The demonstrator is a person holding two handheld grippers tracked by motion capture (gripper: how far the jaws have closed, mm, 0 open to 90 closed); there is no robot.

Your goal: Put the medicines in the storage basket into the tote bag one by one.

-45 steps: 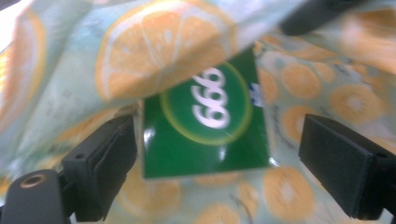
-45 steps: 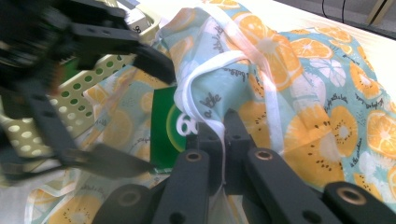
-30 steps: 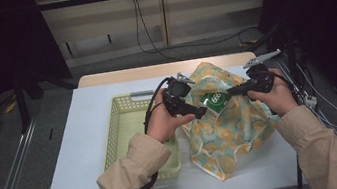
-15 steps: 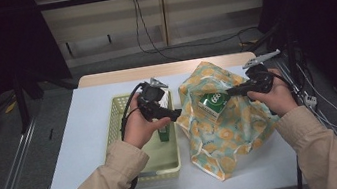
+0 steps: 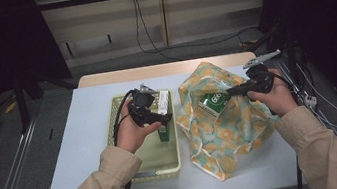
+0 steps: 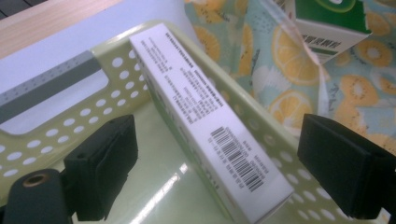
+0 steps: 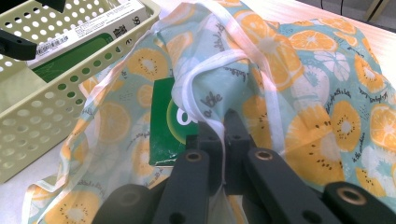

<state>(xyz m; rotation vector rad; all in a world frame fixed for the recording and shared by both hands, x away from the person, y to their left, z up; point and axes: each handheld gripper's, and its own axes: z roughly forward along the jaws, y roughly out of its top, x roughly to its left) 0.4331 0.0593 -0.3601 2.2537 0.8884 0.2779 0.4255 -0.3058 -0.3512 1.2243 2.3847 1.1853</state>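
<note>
While the right gripper [image 7: 223, 135] had its jaws clenched on the white-trimmed rim of the fruit-print bag [image 7: 322, 84], the left gripper [image 6: 219, 172] stood with jaws spread wide and apart from the long white box [image 6: 205, 121] lying between them. That box leaned along the wall of the pale green perforated basket [image 5: 136, 160]. A green carton [image 5: 214, 104] sat in the bag's open mouth. Basket and bag rested side by side on the worktop [image 5: 87, 137].

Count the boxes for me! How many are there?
2: a long white-and-green cardboard box in the pale green plastic basket, and a green box inside the fruit-print bag. More may hide there.
</note>
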